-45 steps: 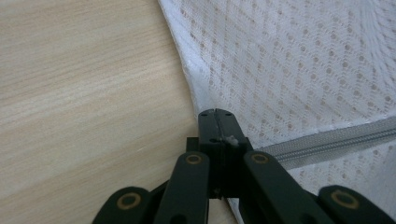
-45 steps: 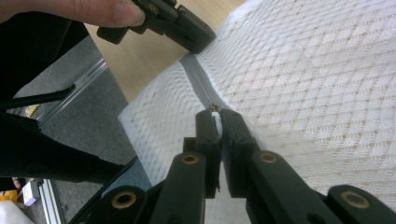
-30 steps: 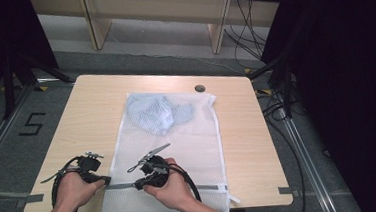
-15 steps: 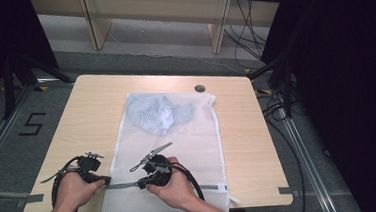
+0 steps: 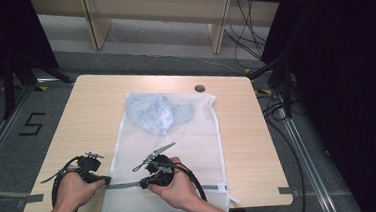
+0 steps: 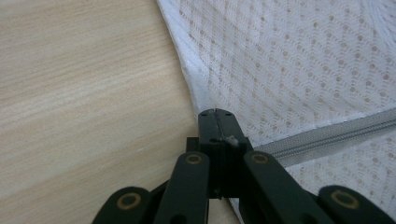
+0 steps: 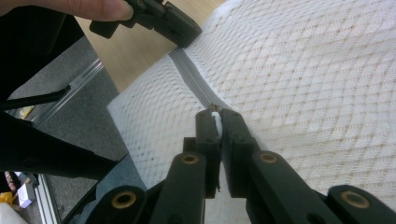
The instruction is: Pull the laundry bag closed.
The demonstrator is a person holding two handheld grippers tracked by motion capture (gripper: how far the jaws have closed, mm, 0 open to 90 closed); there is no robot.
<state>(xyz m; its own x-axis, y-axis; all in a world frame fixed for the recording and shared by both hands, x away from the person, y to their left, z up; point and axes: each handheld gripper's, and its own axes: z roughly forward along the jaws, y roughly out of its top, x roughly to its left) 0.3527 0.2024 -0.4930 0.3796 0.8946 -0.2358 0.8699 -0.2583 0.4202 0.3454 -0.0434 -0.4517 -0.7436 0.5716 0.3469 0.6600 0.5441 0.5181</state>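
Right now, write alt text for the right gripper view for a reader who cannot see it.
The right gripper is shut on the zipper pull of a white mesh laundry bag, on its grey zipper. Further along the zipper, the left gripper clamps the bag's edge, over the wooden table.

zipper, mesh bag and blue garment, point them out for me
zipper [image 6: 327, 135], left gripper view, on the grey tape
mesh bag [image 5: 198, 135], high view, on bare white netting
blue garment [image 5: 156, 113], high view, on its bunched middle inside the bag
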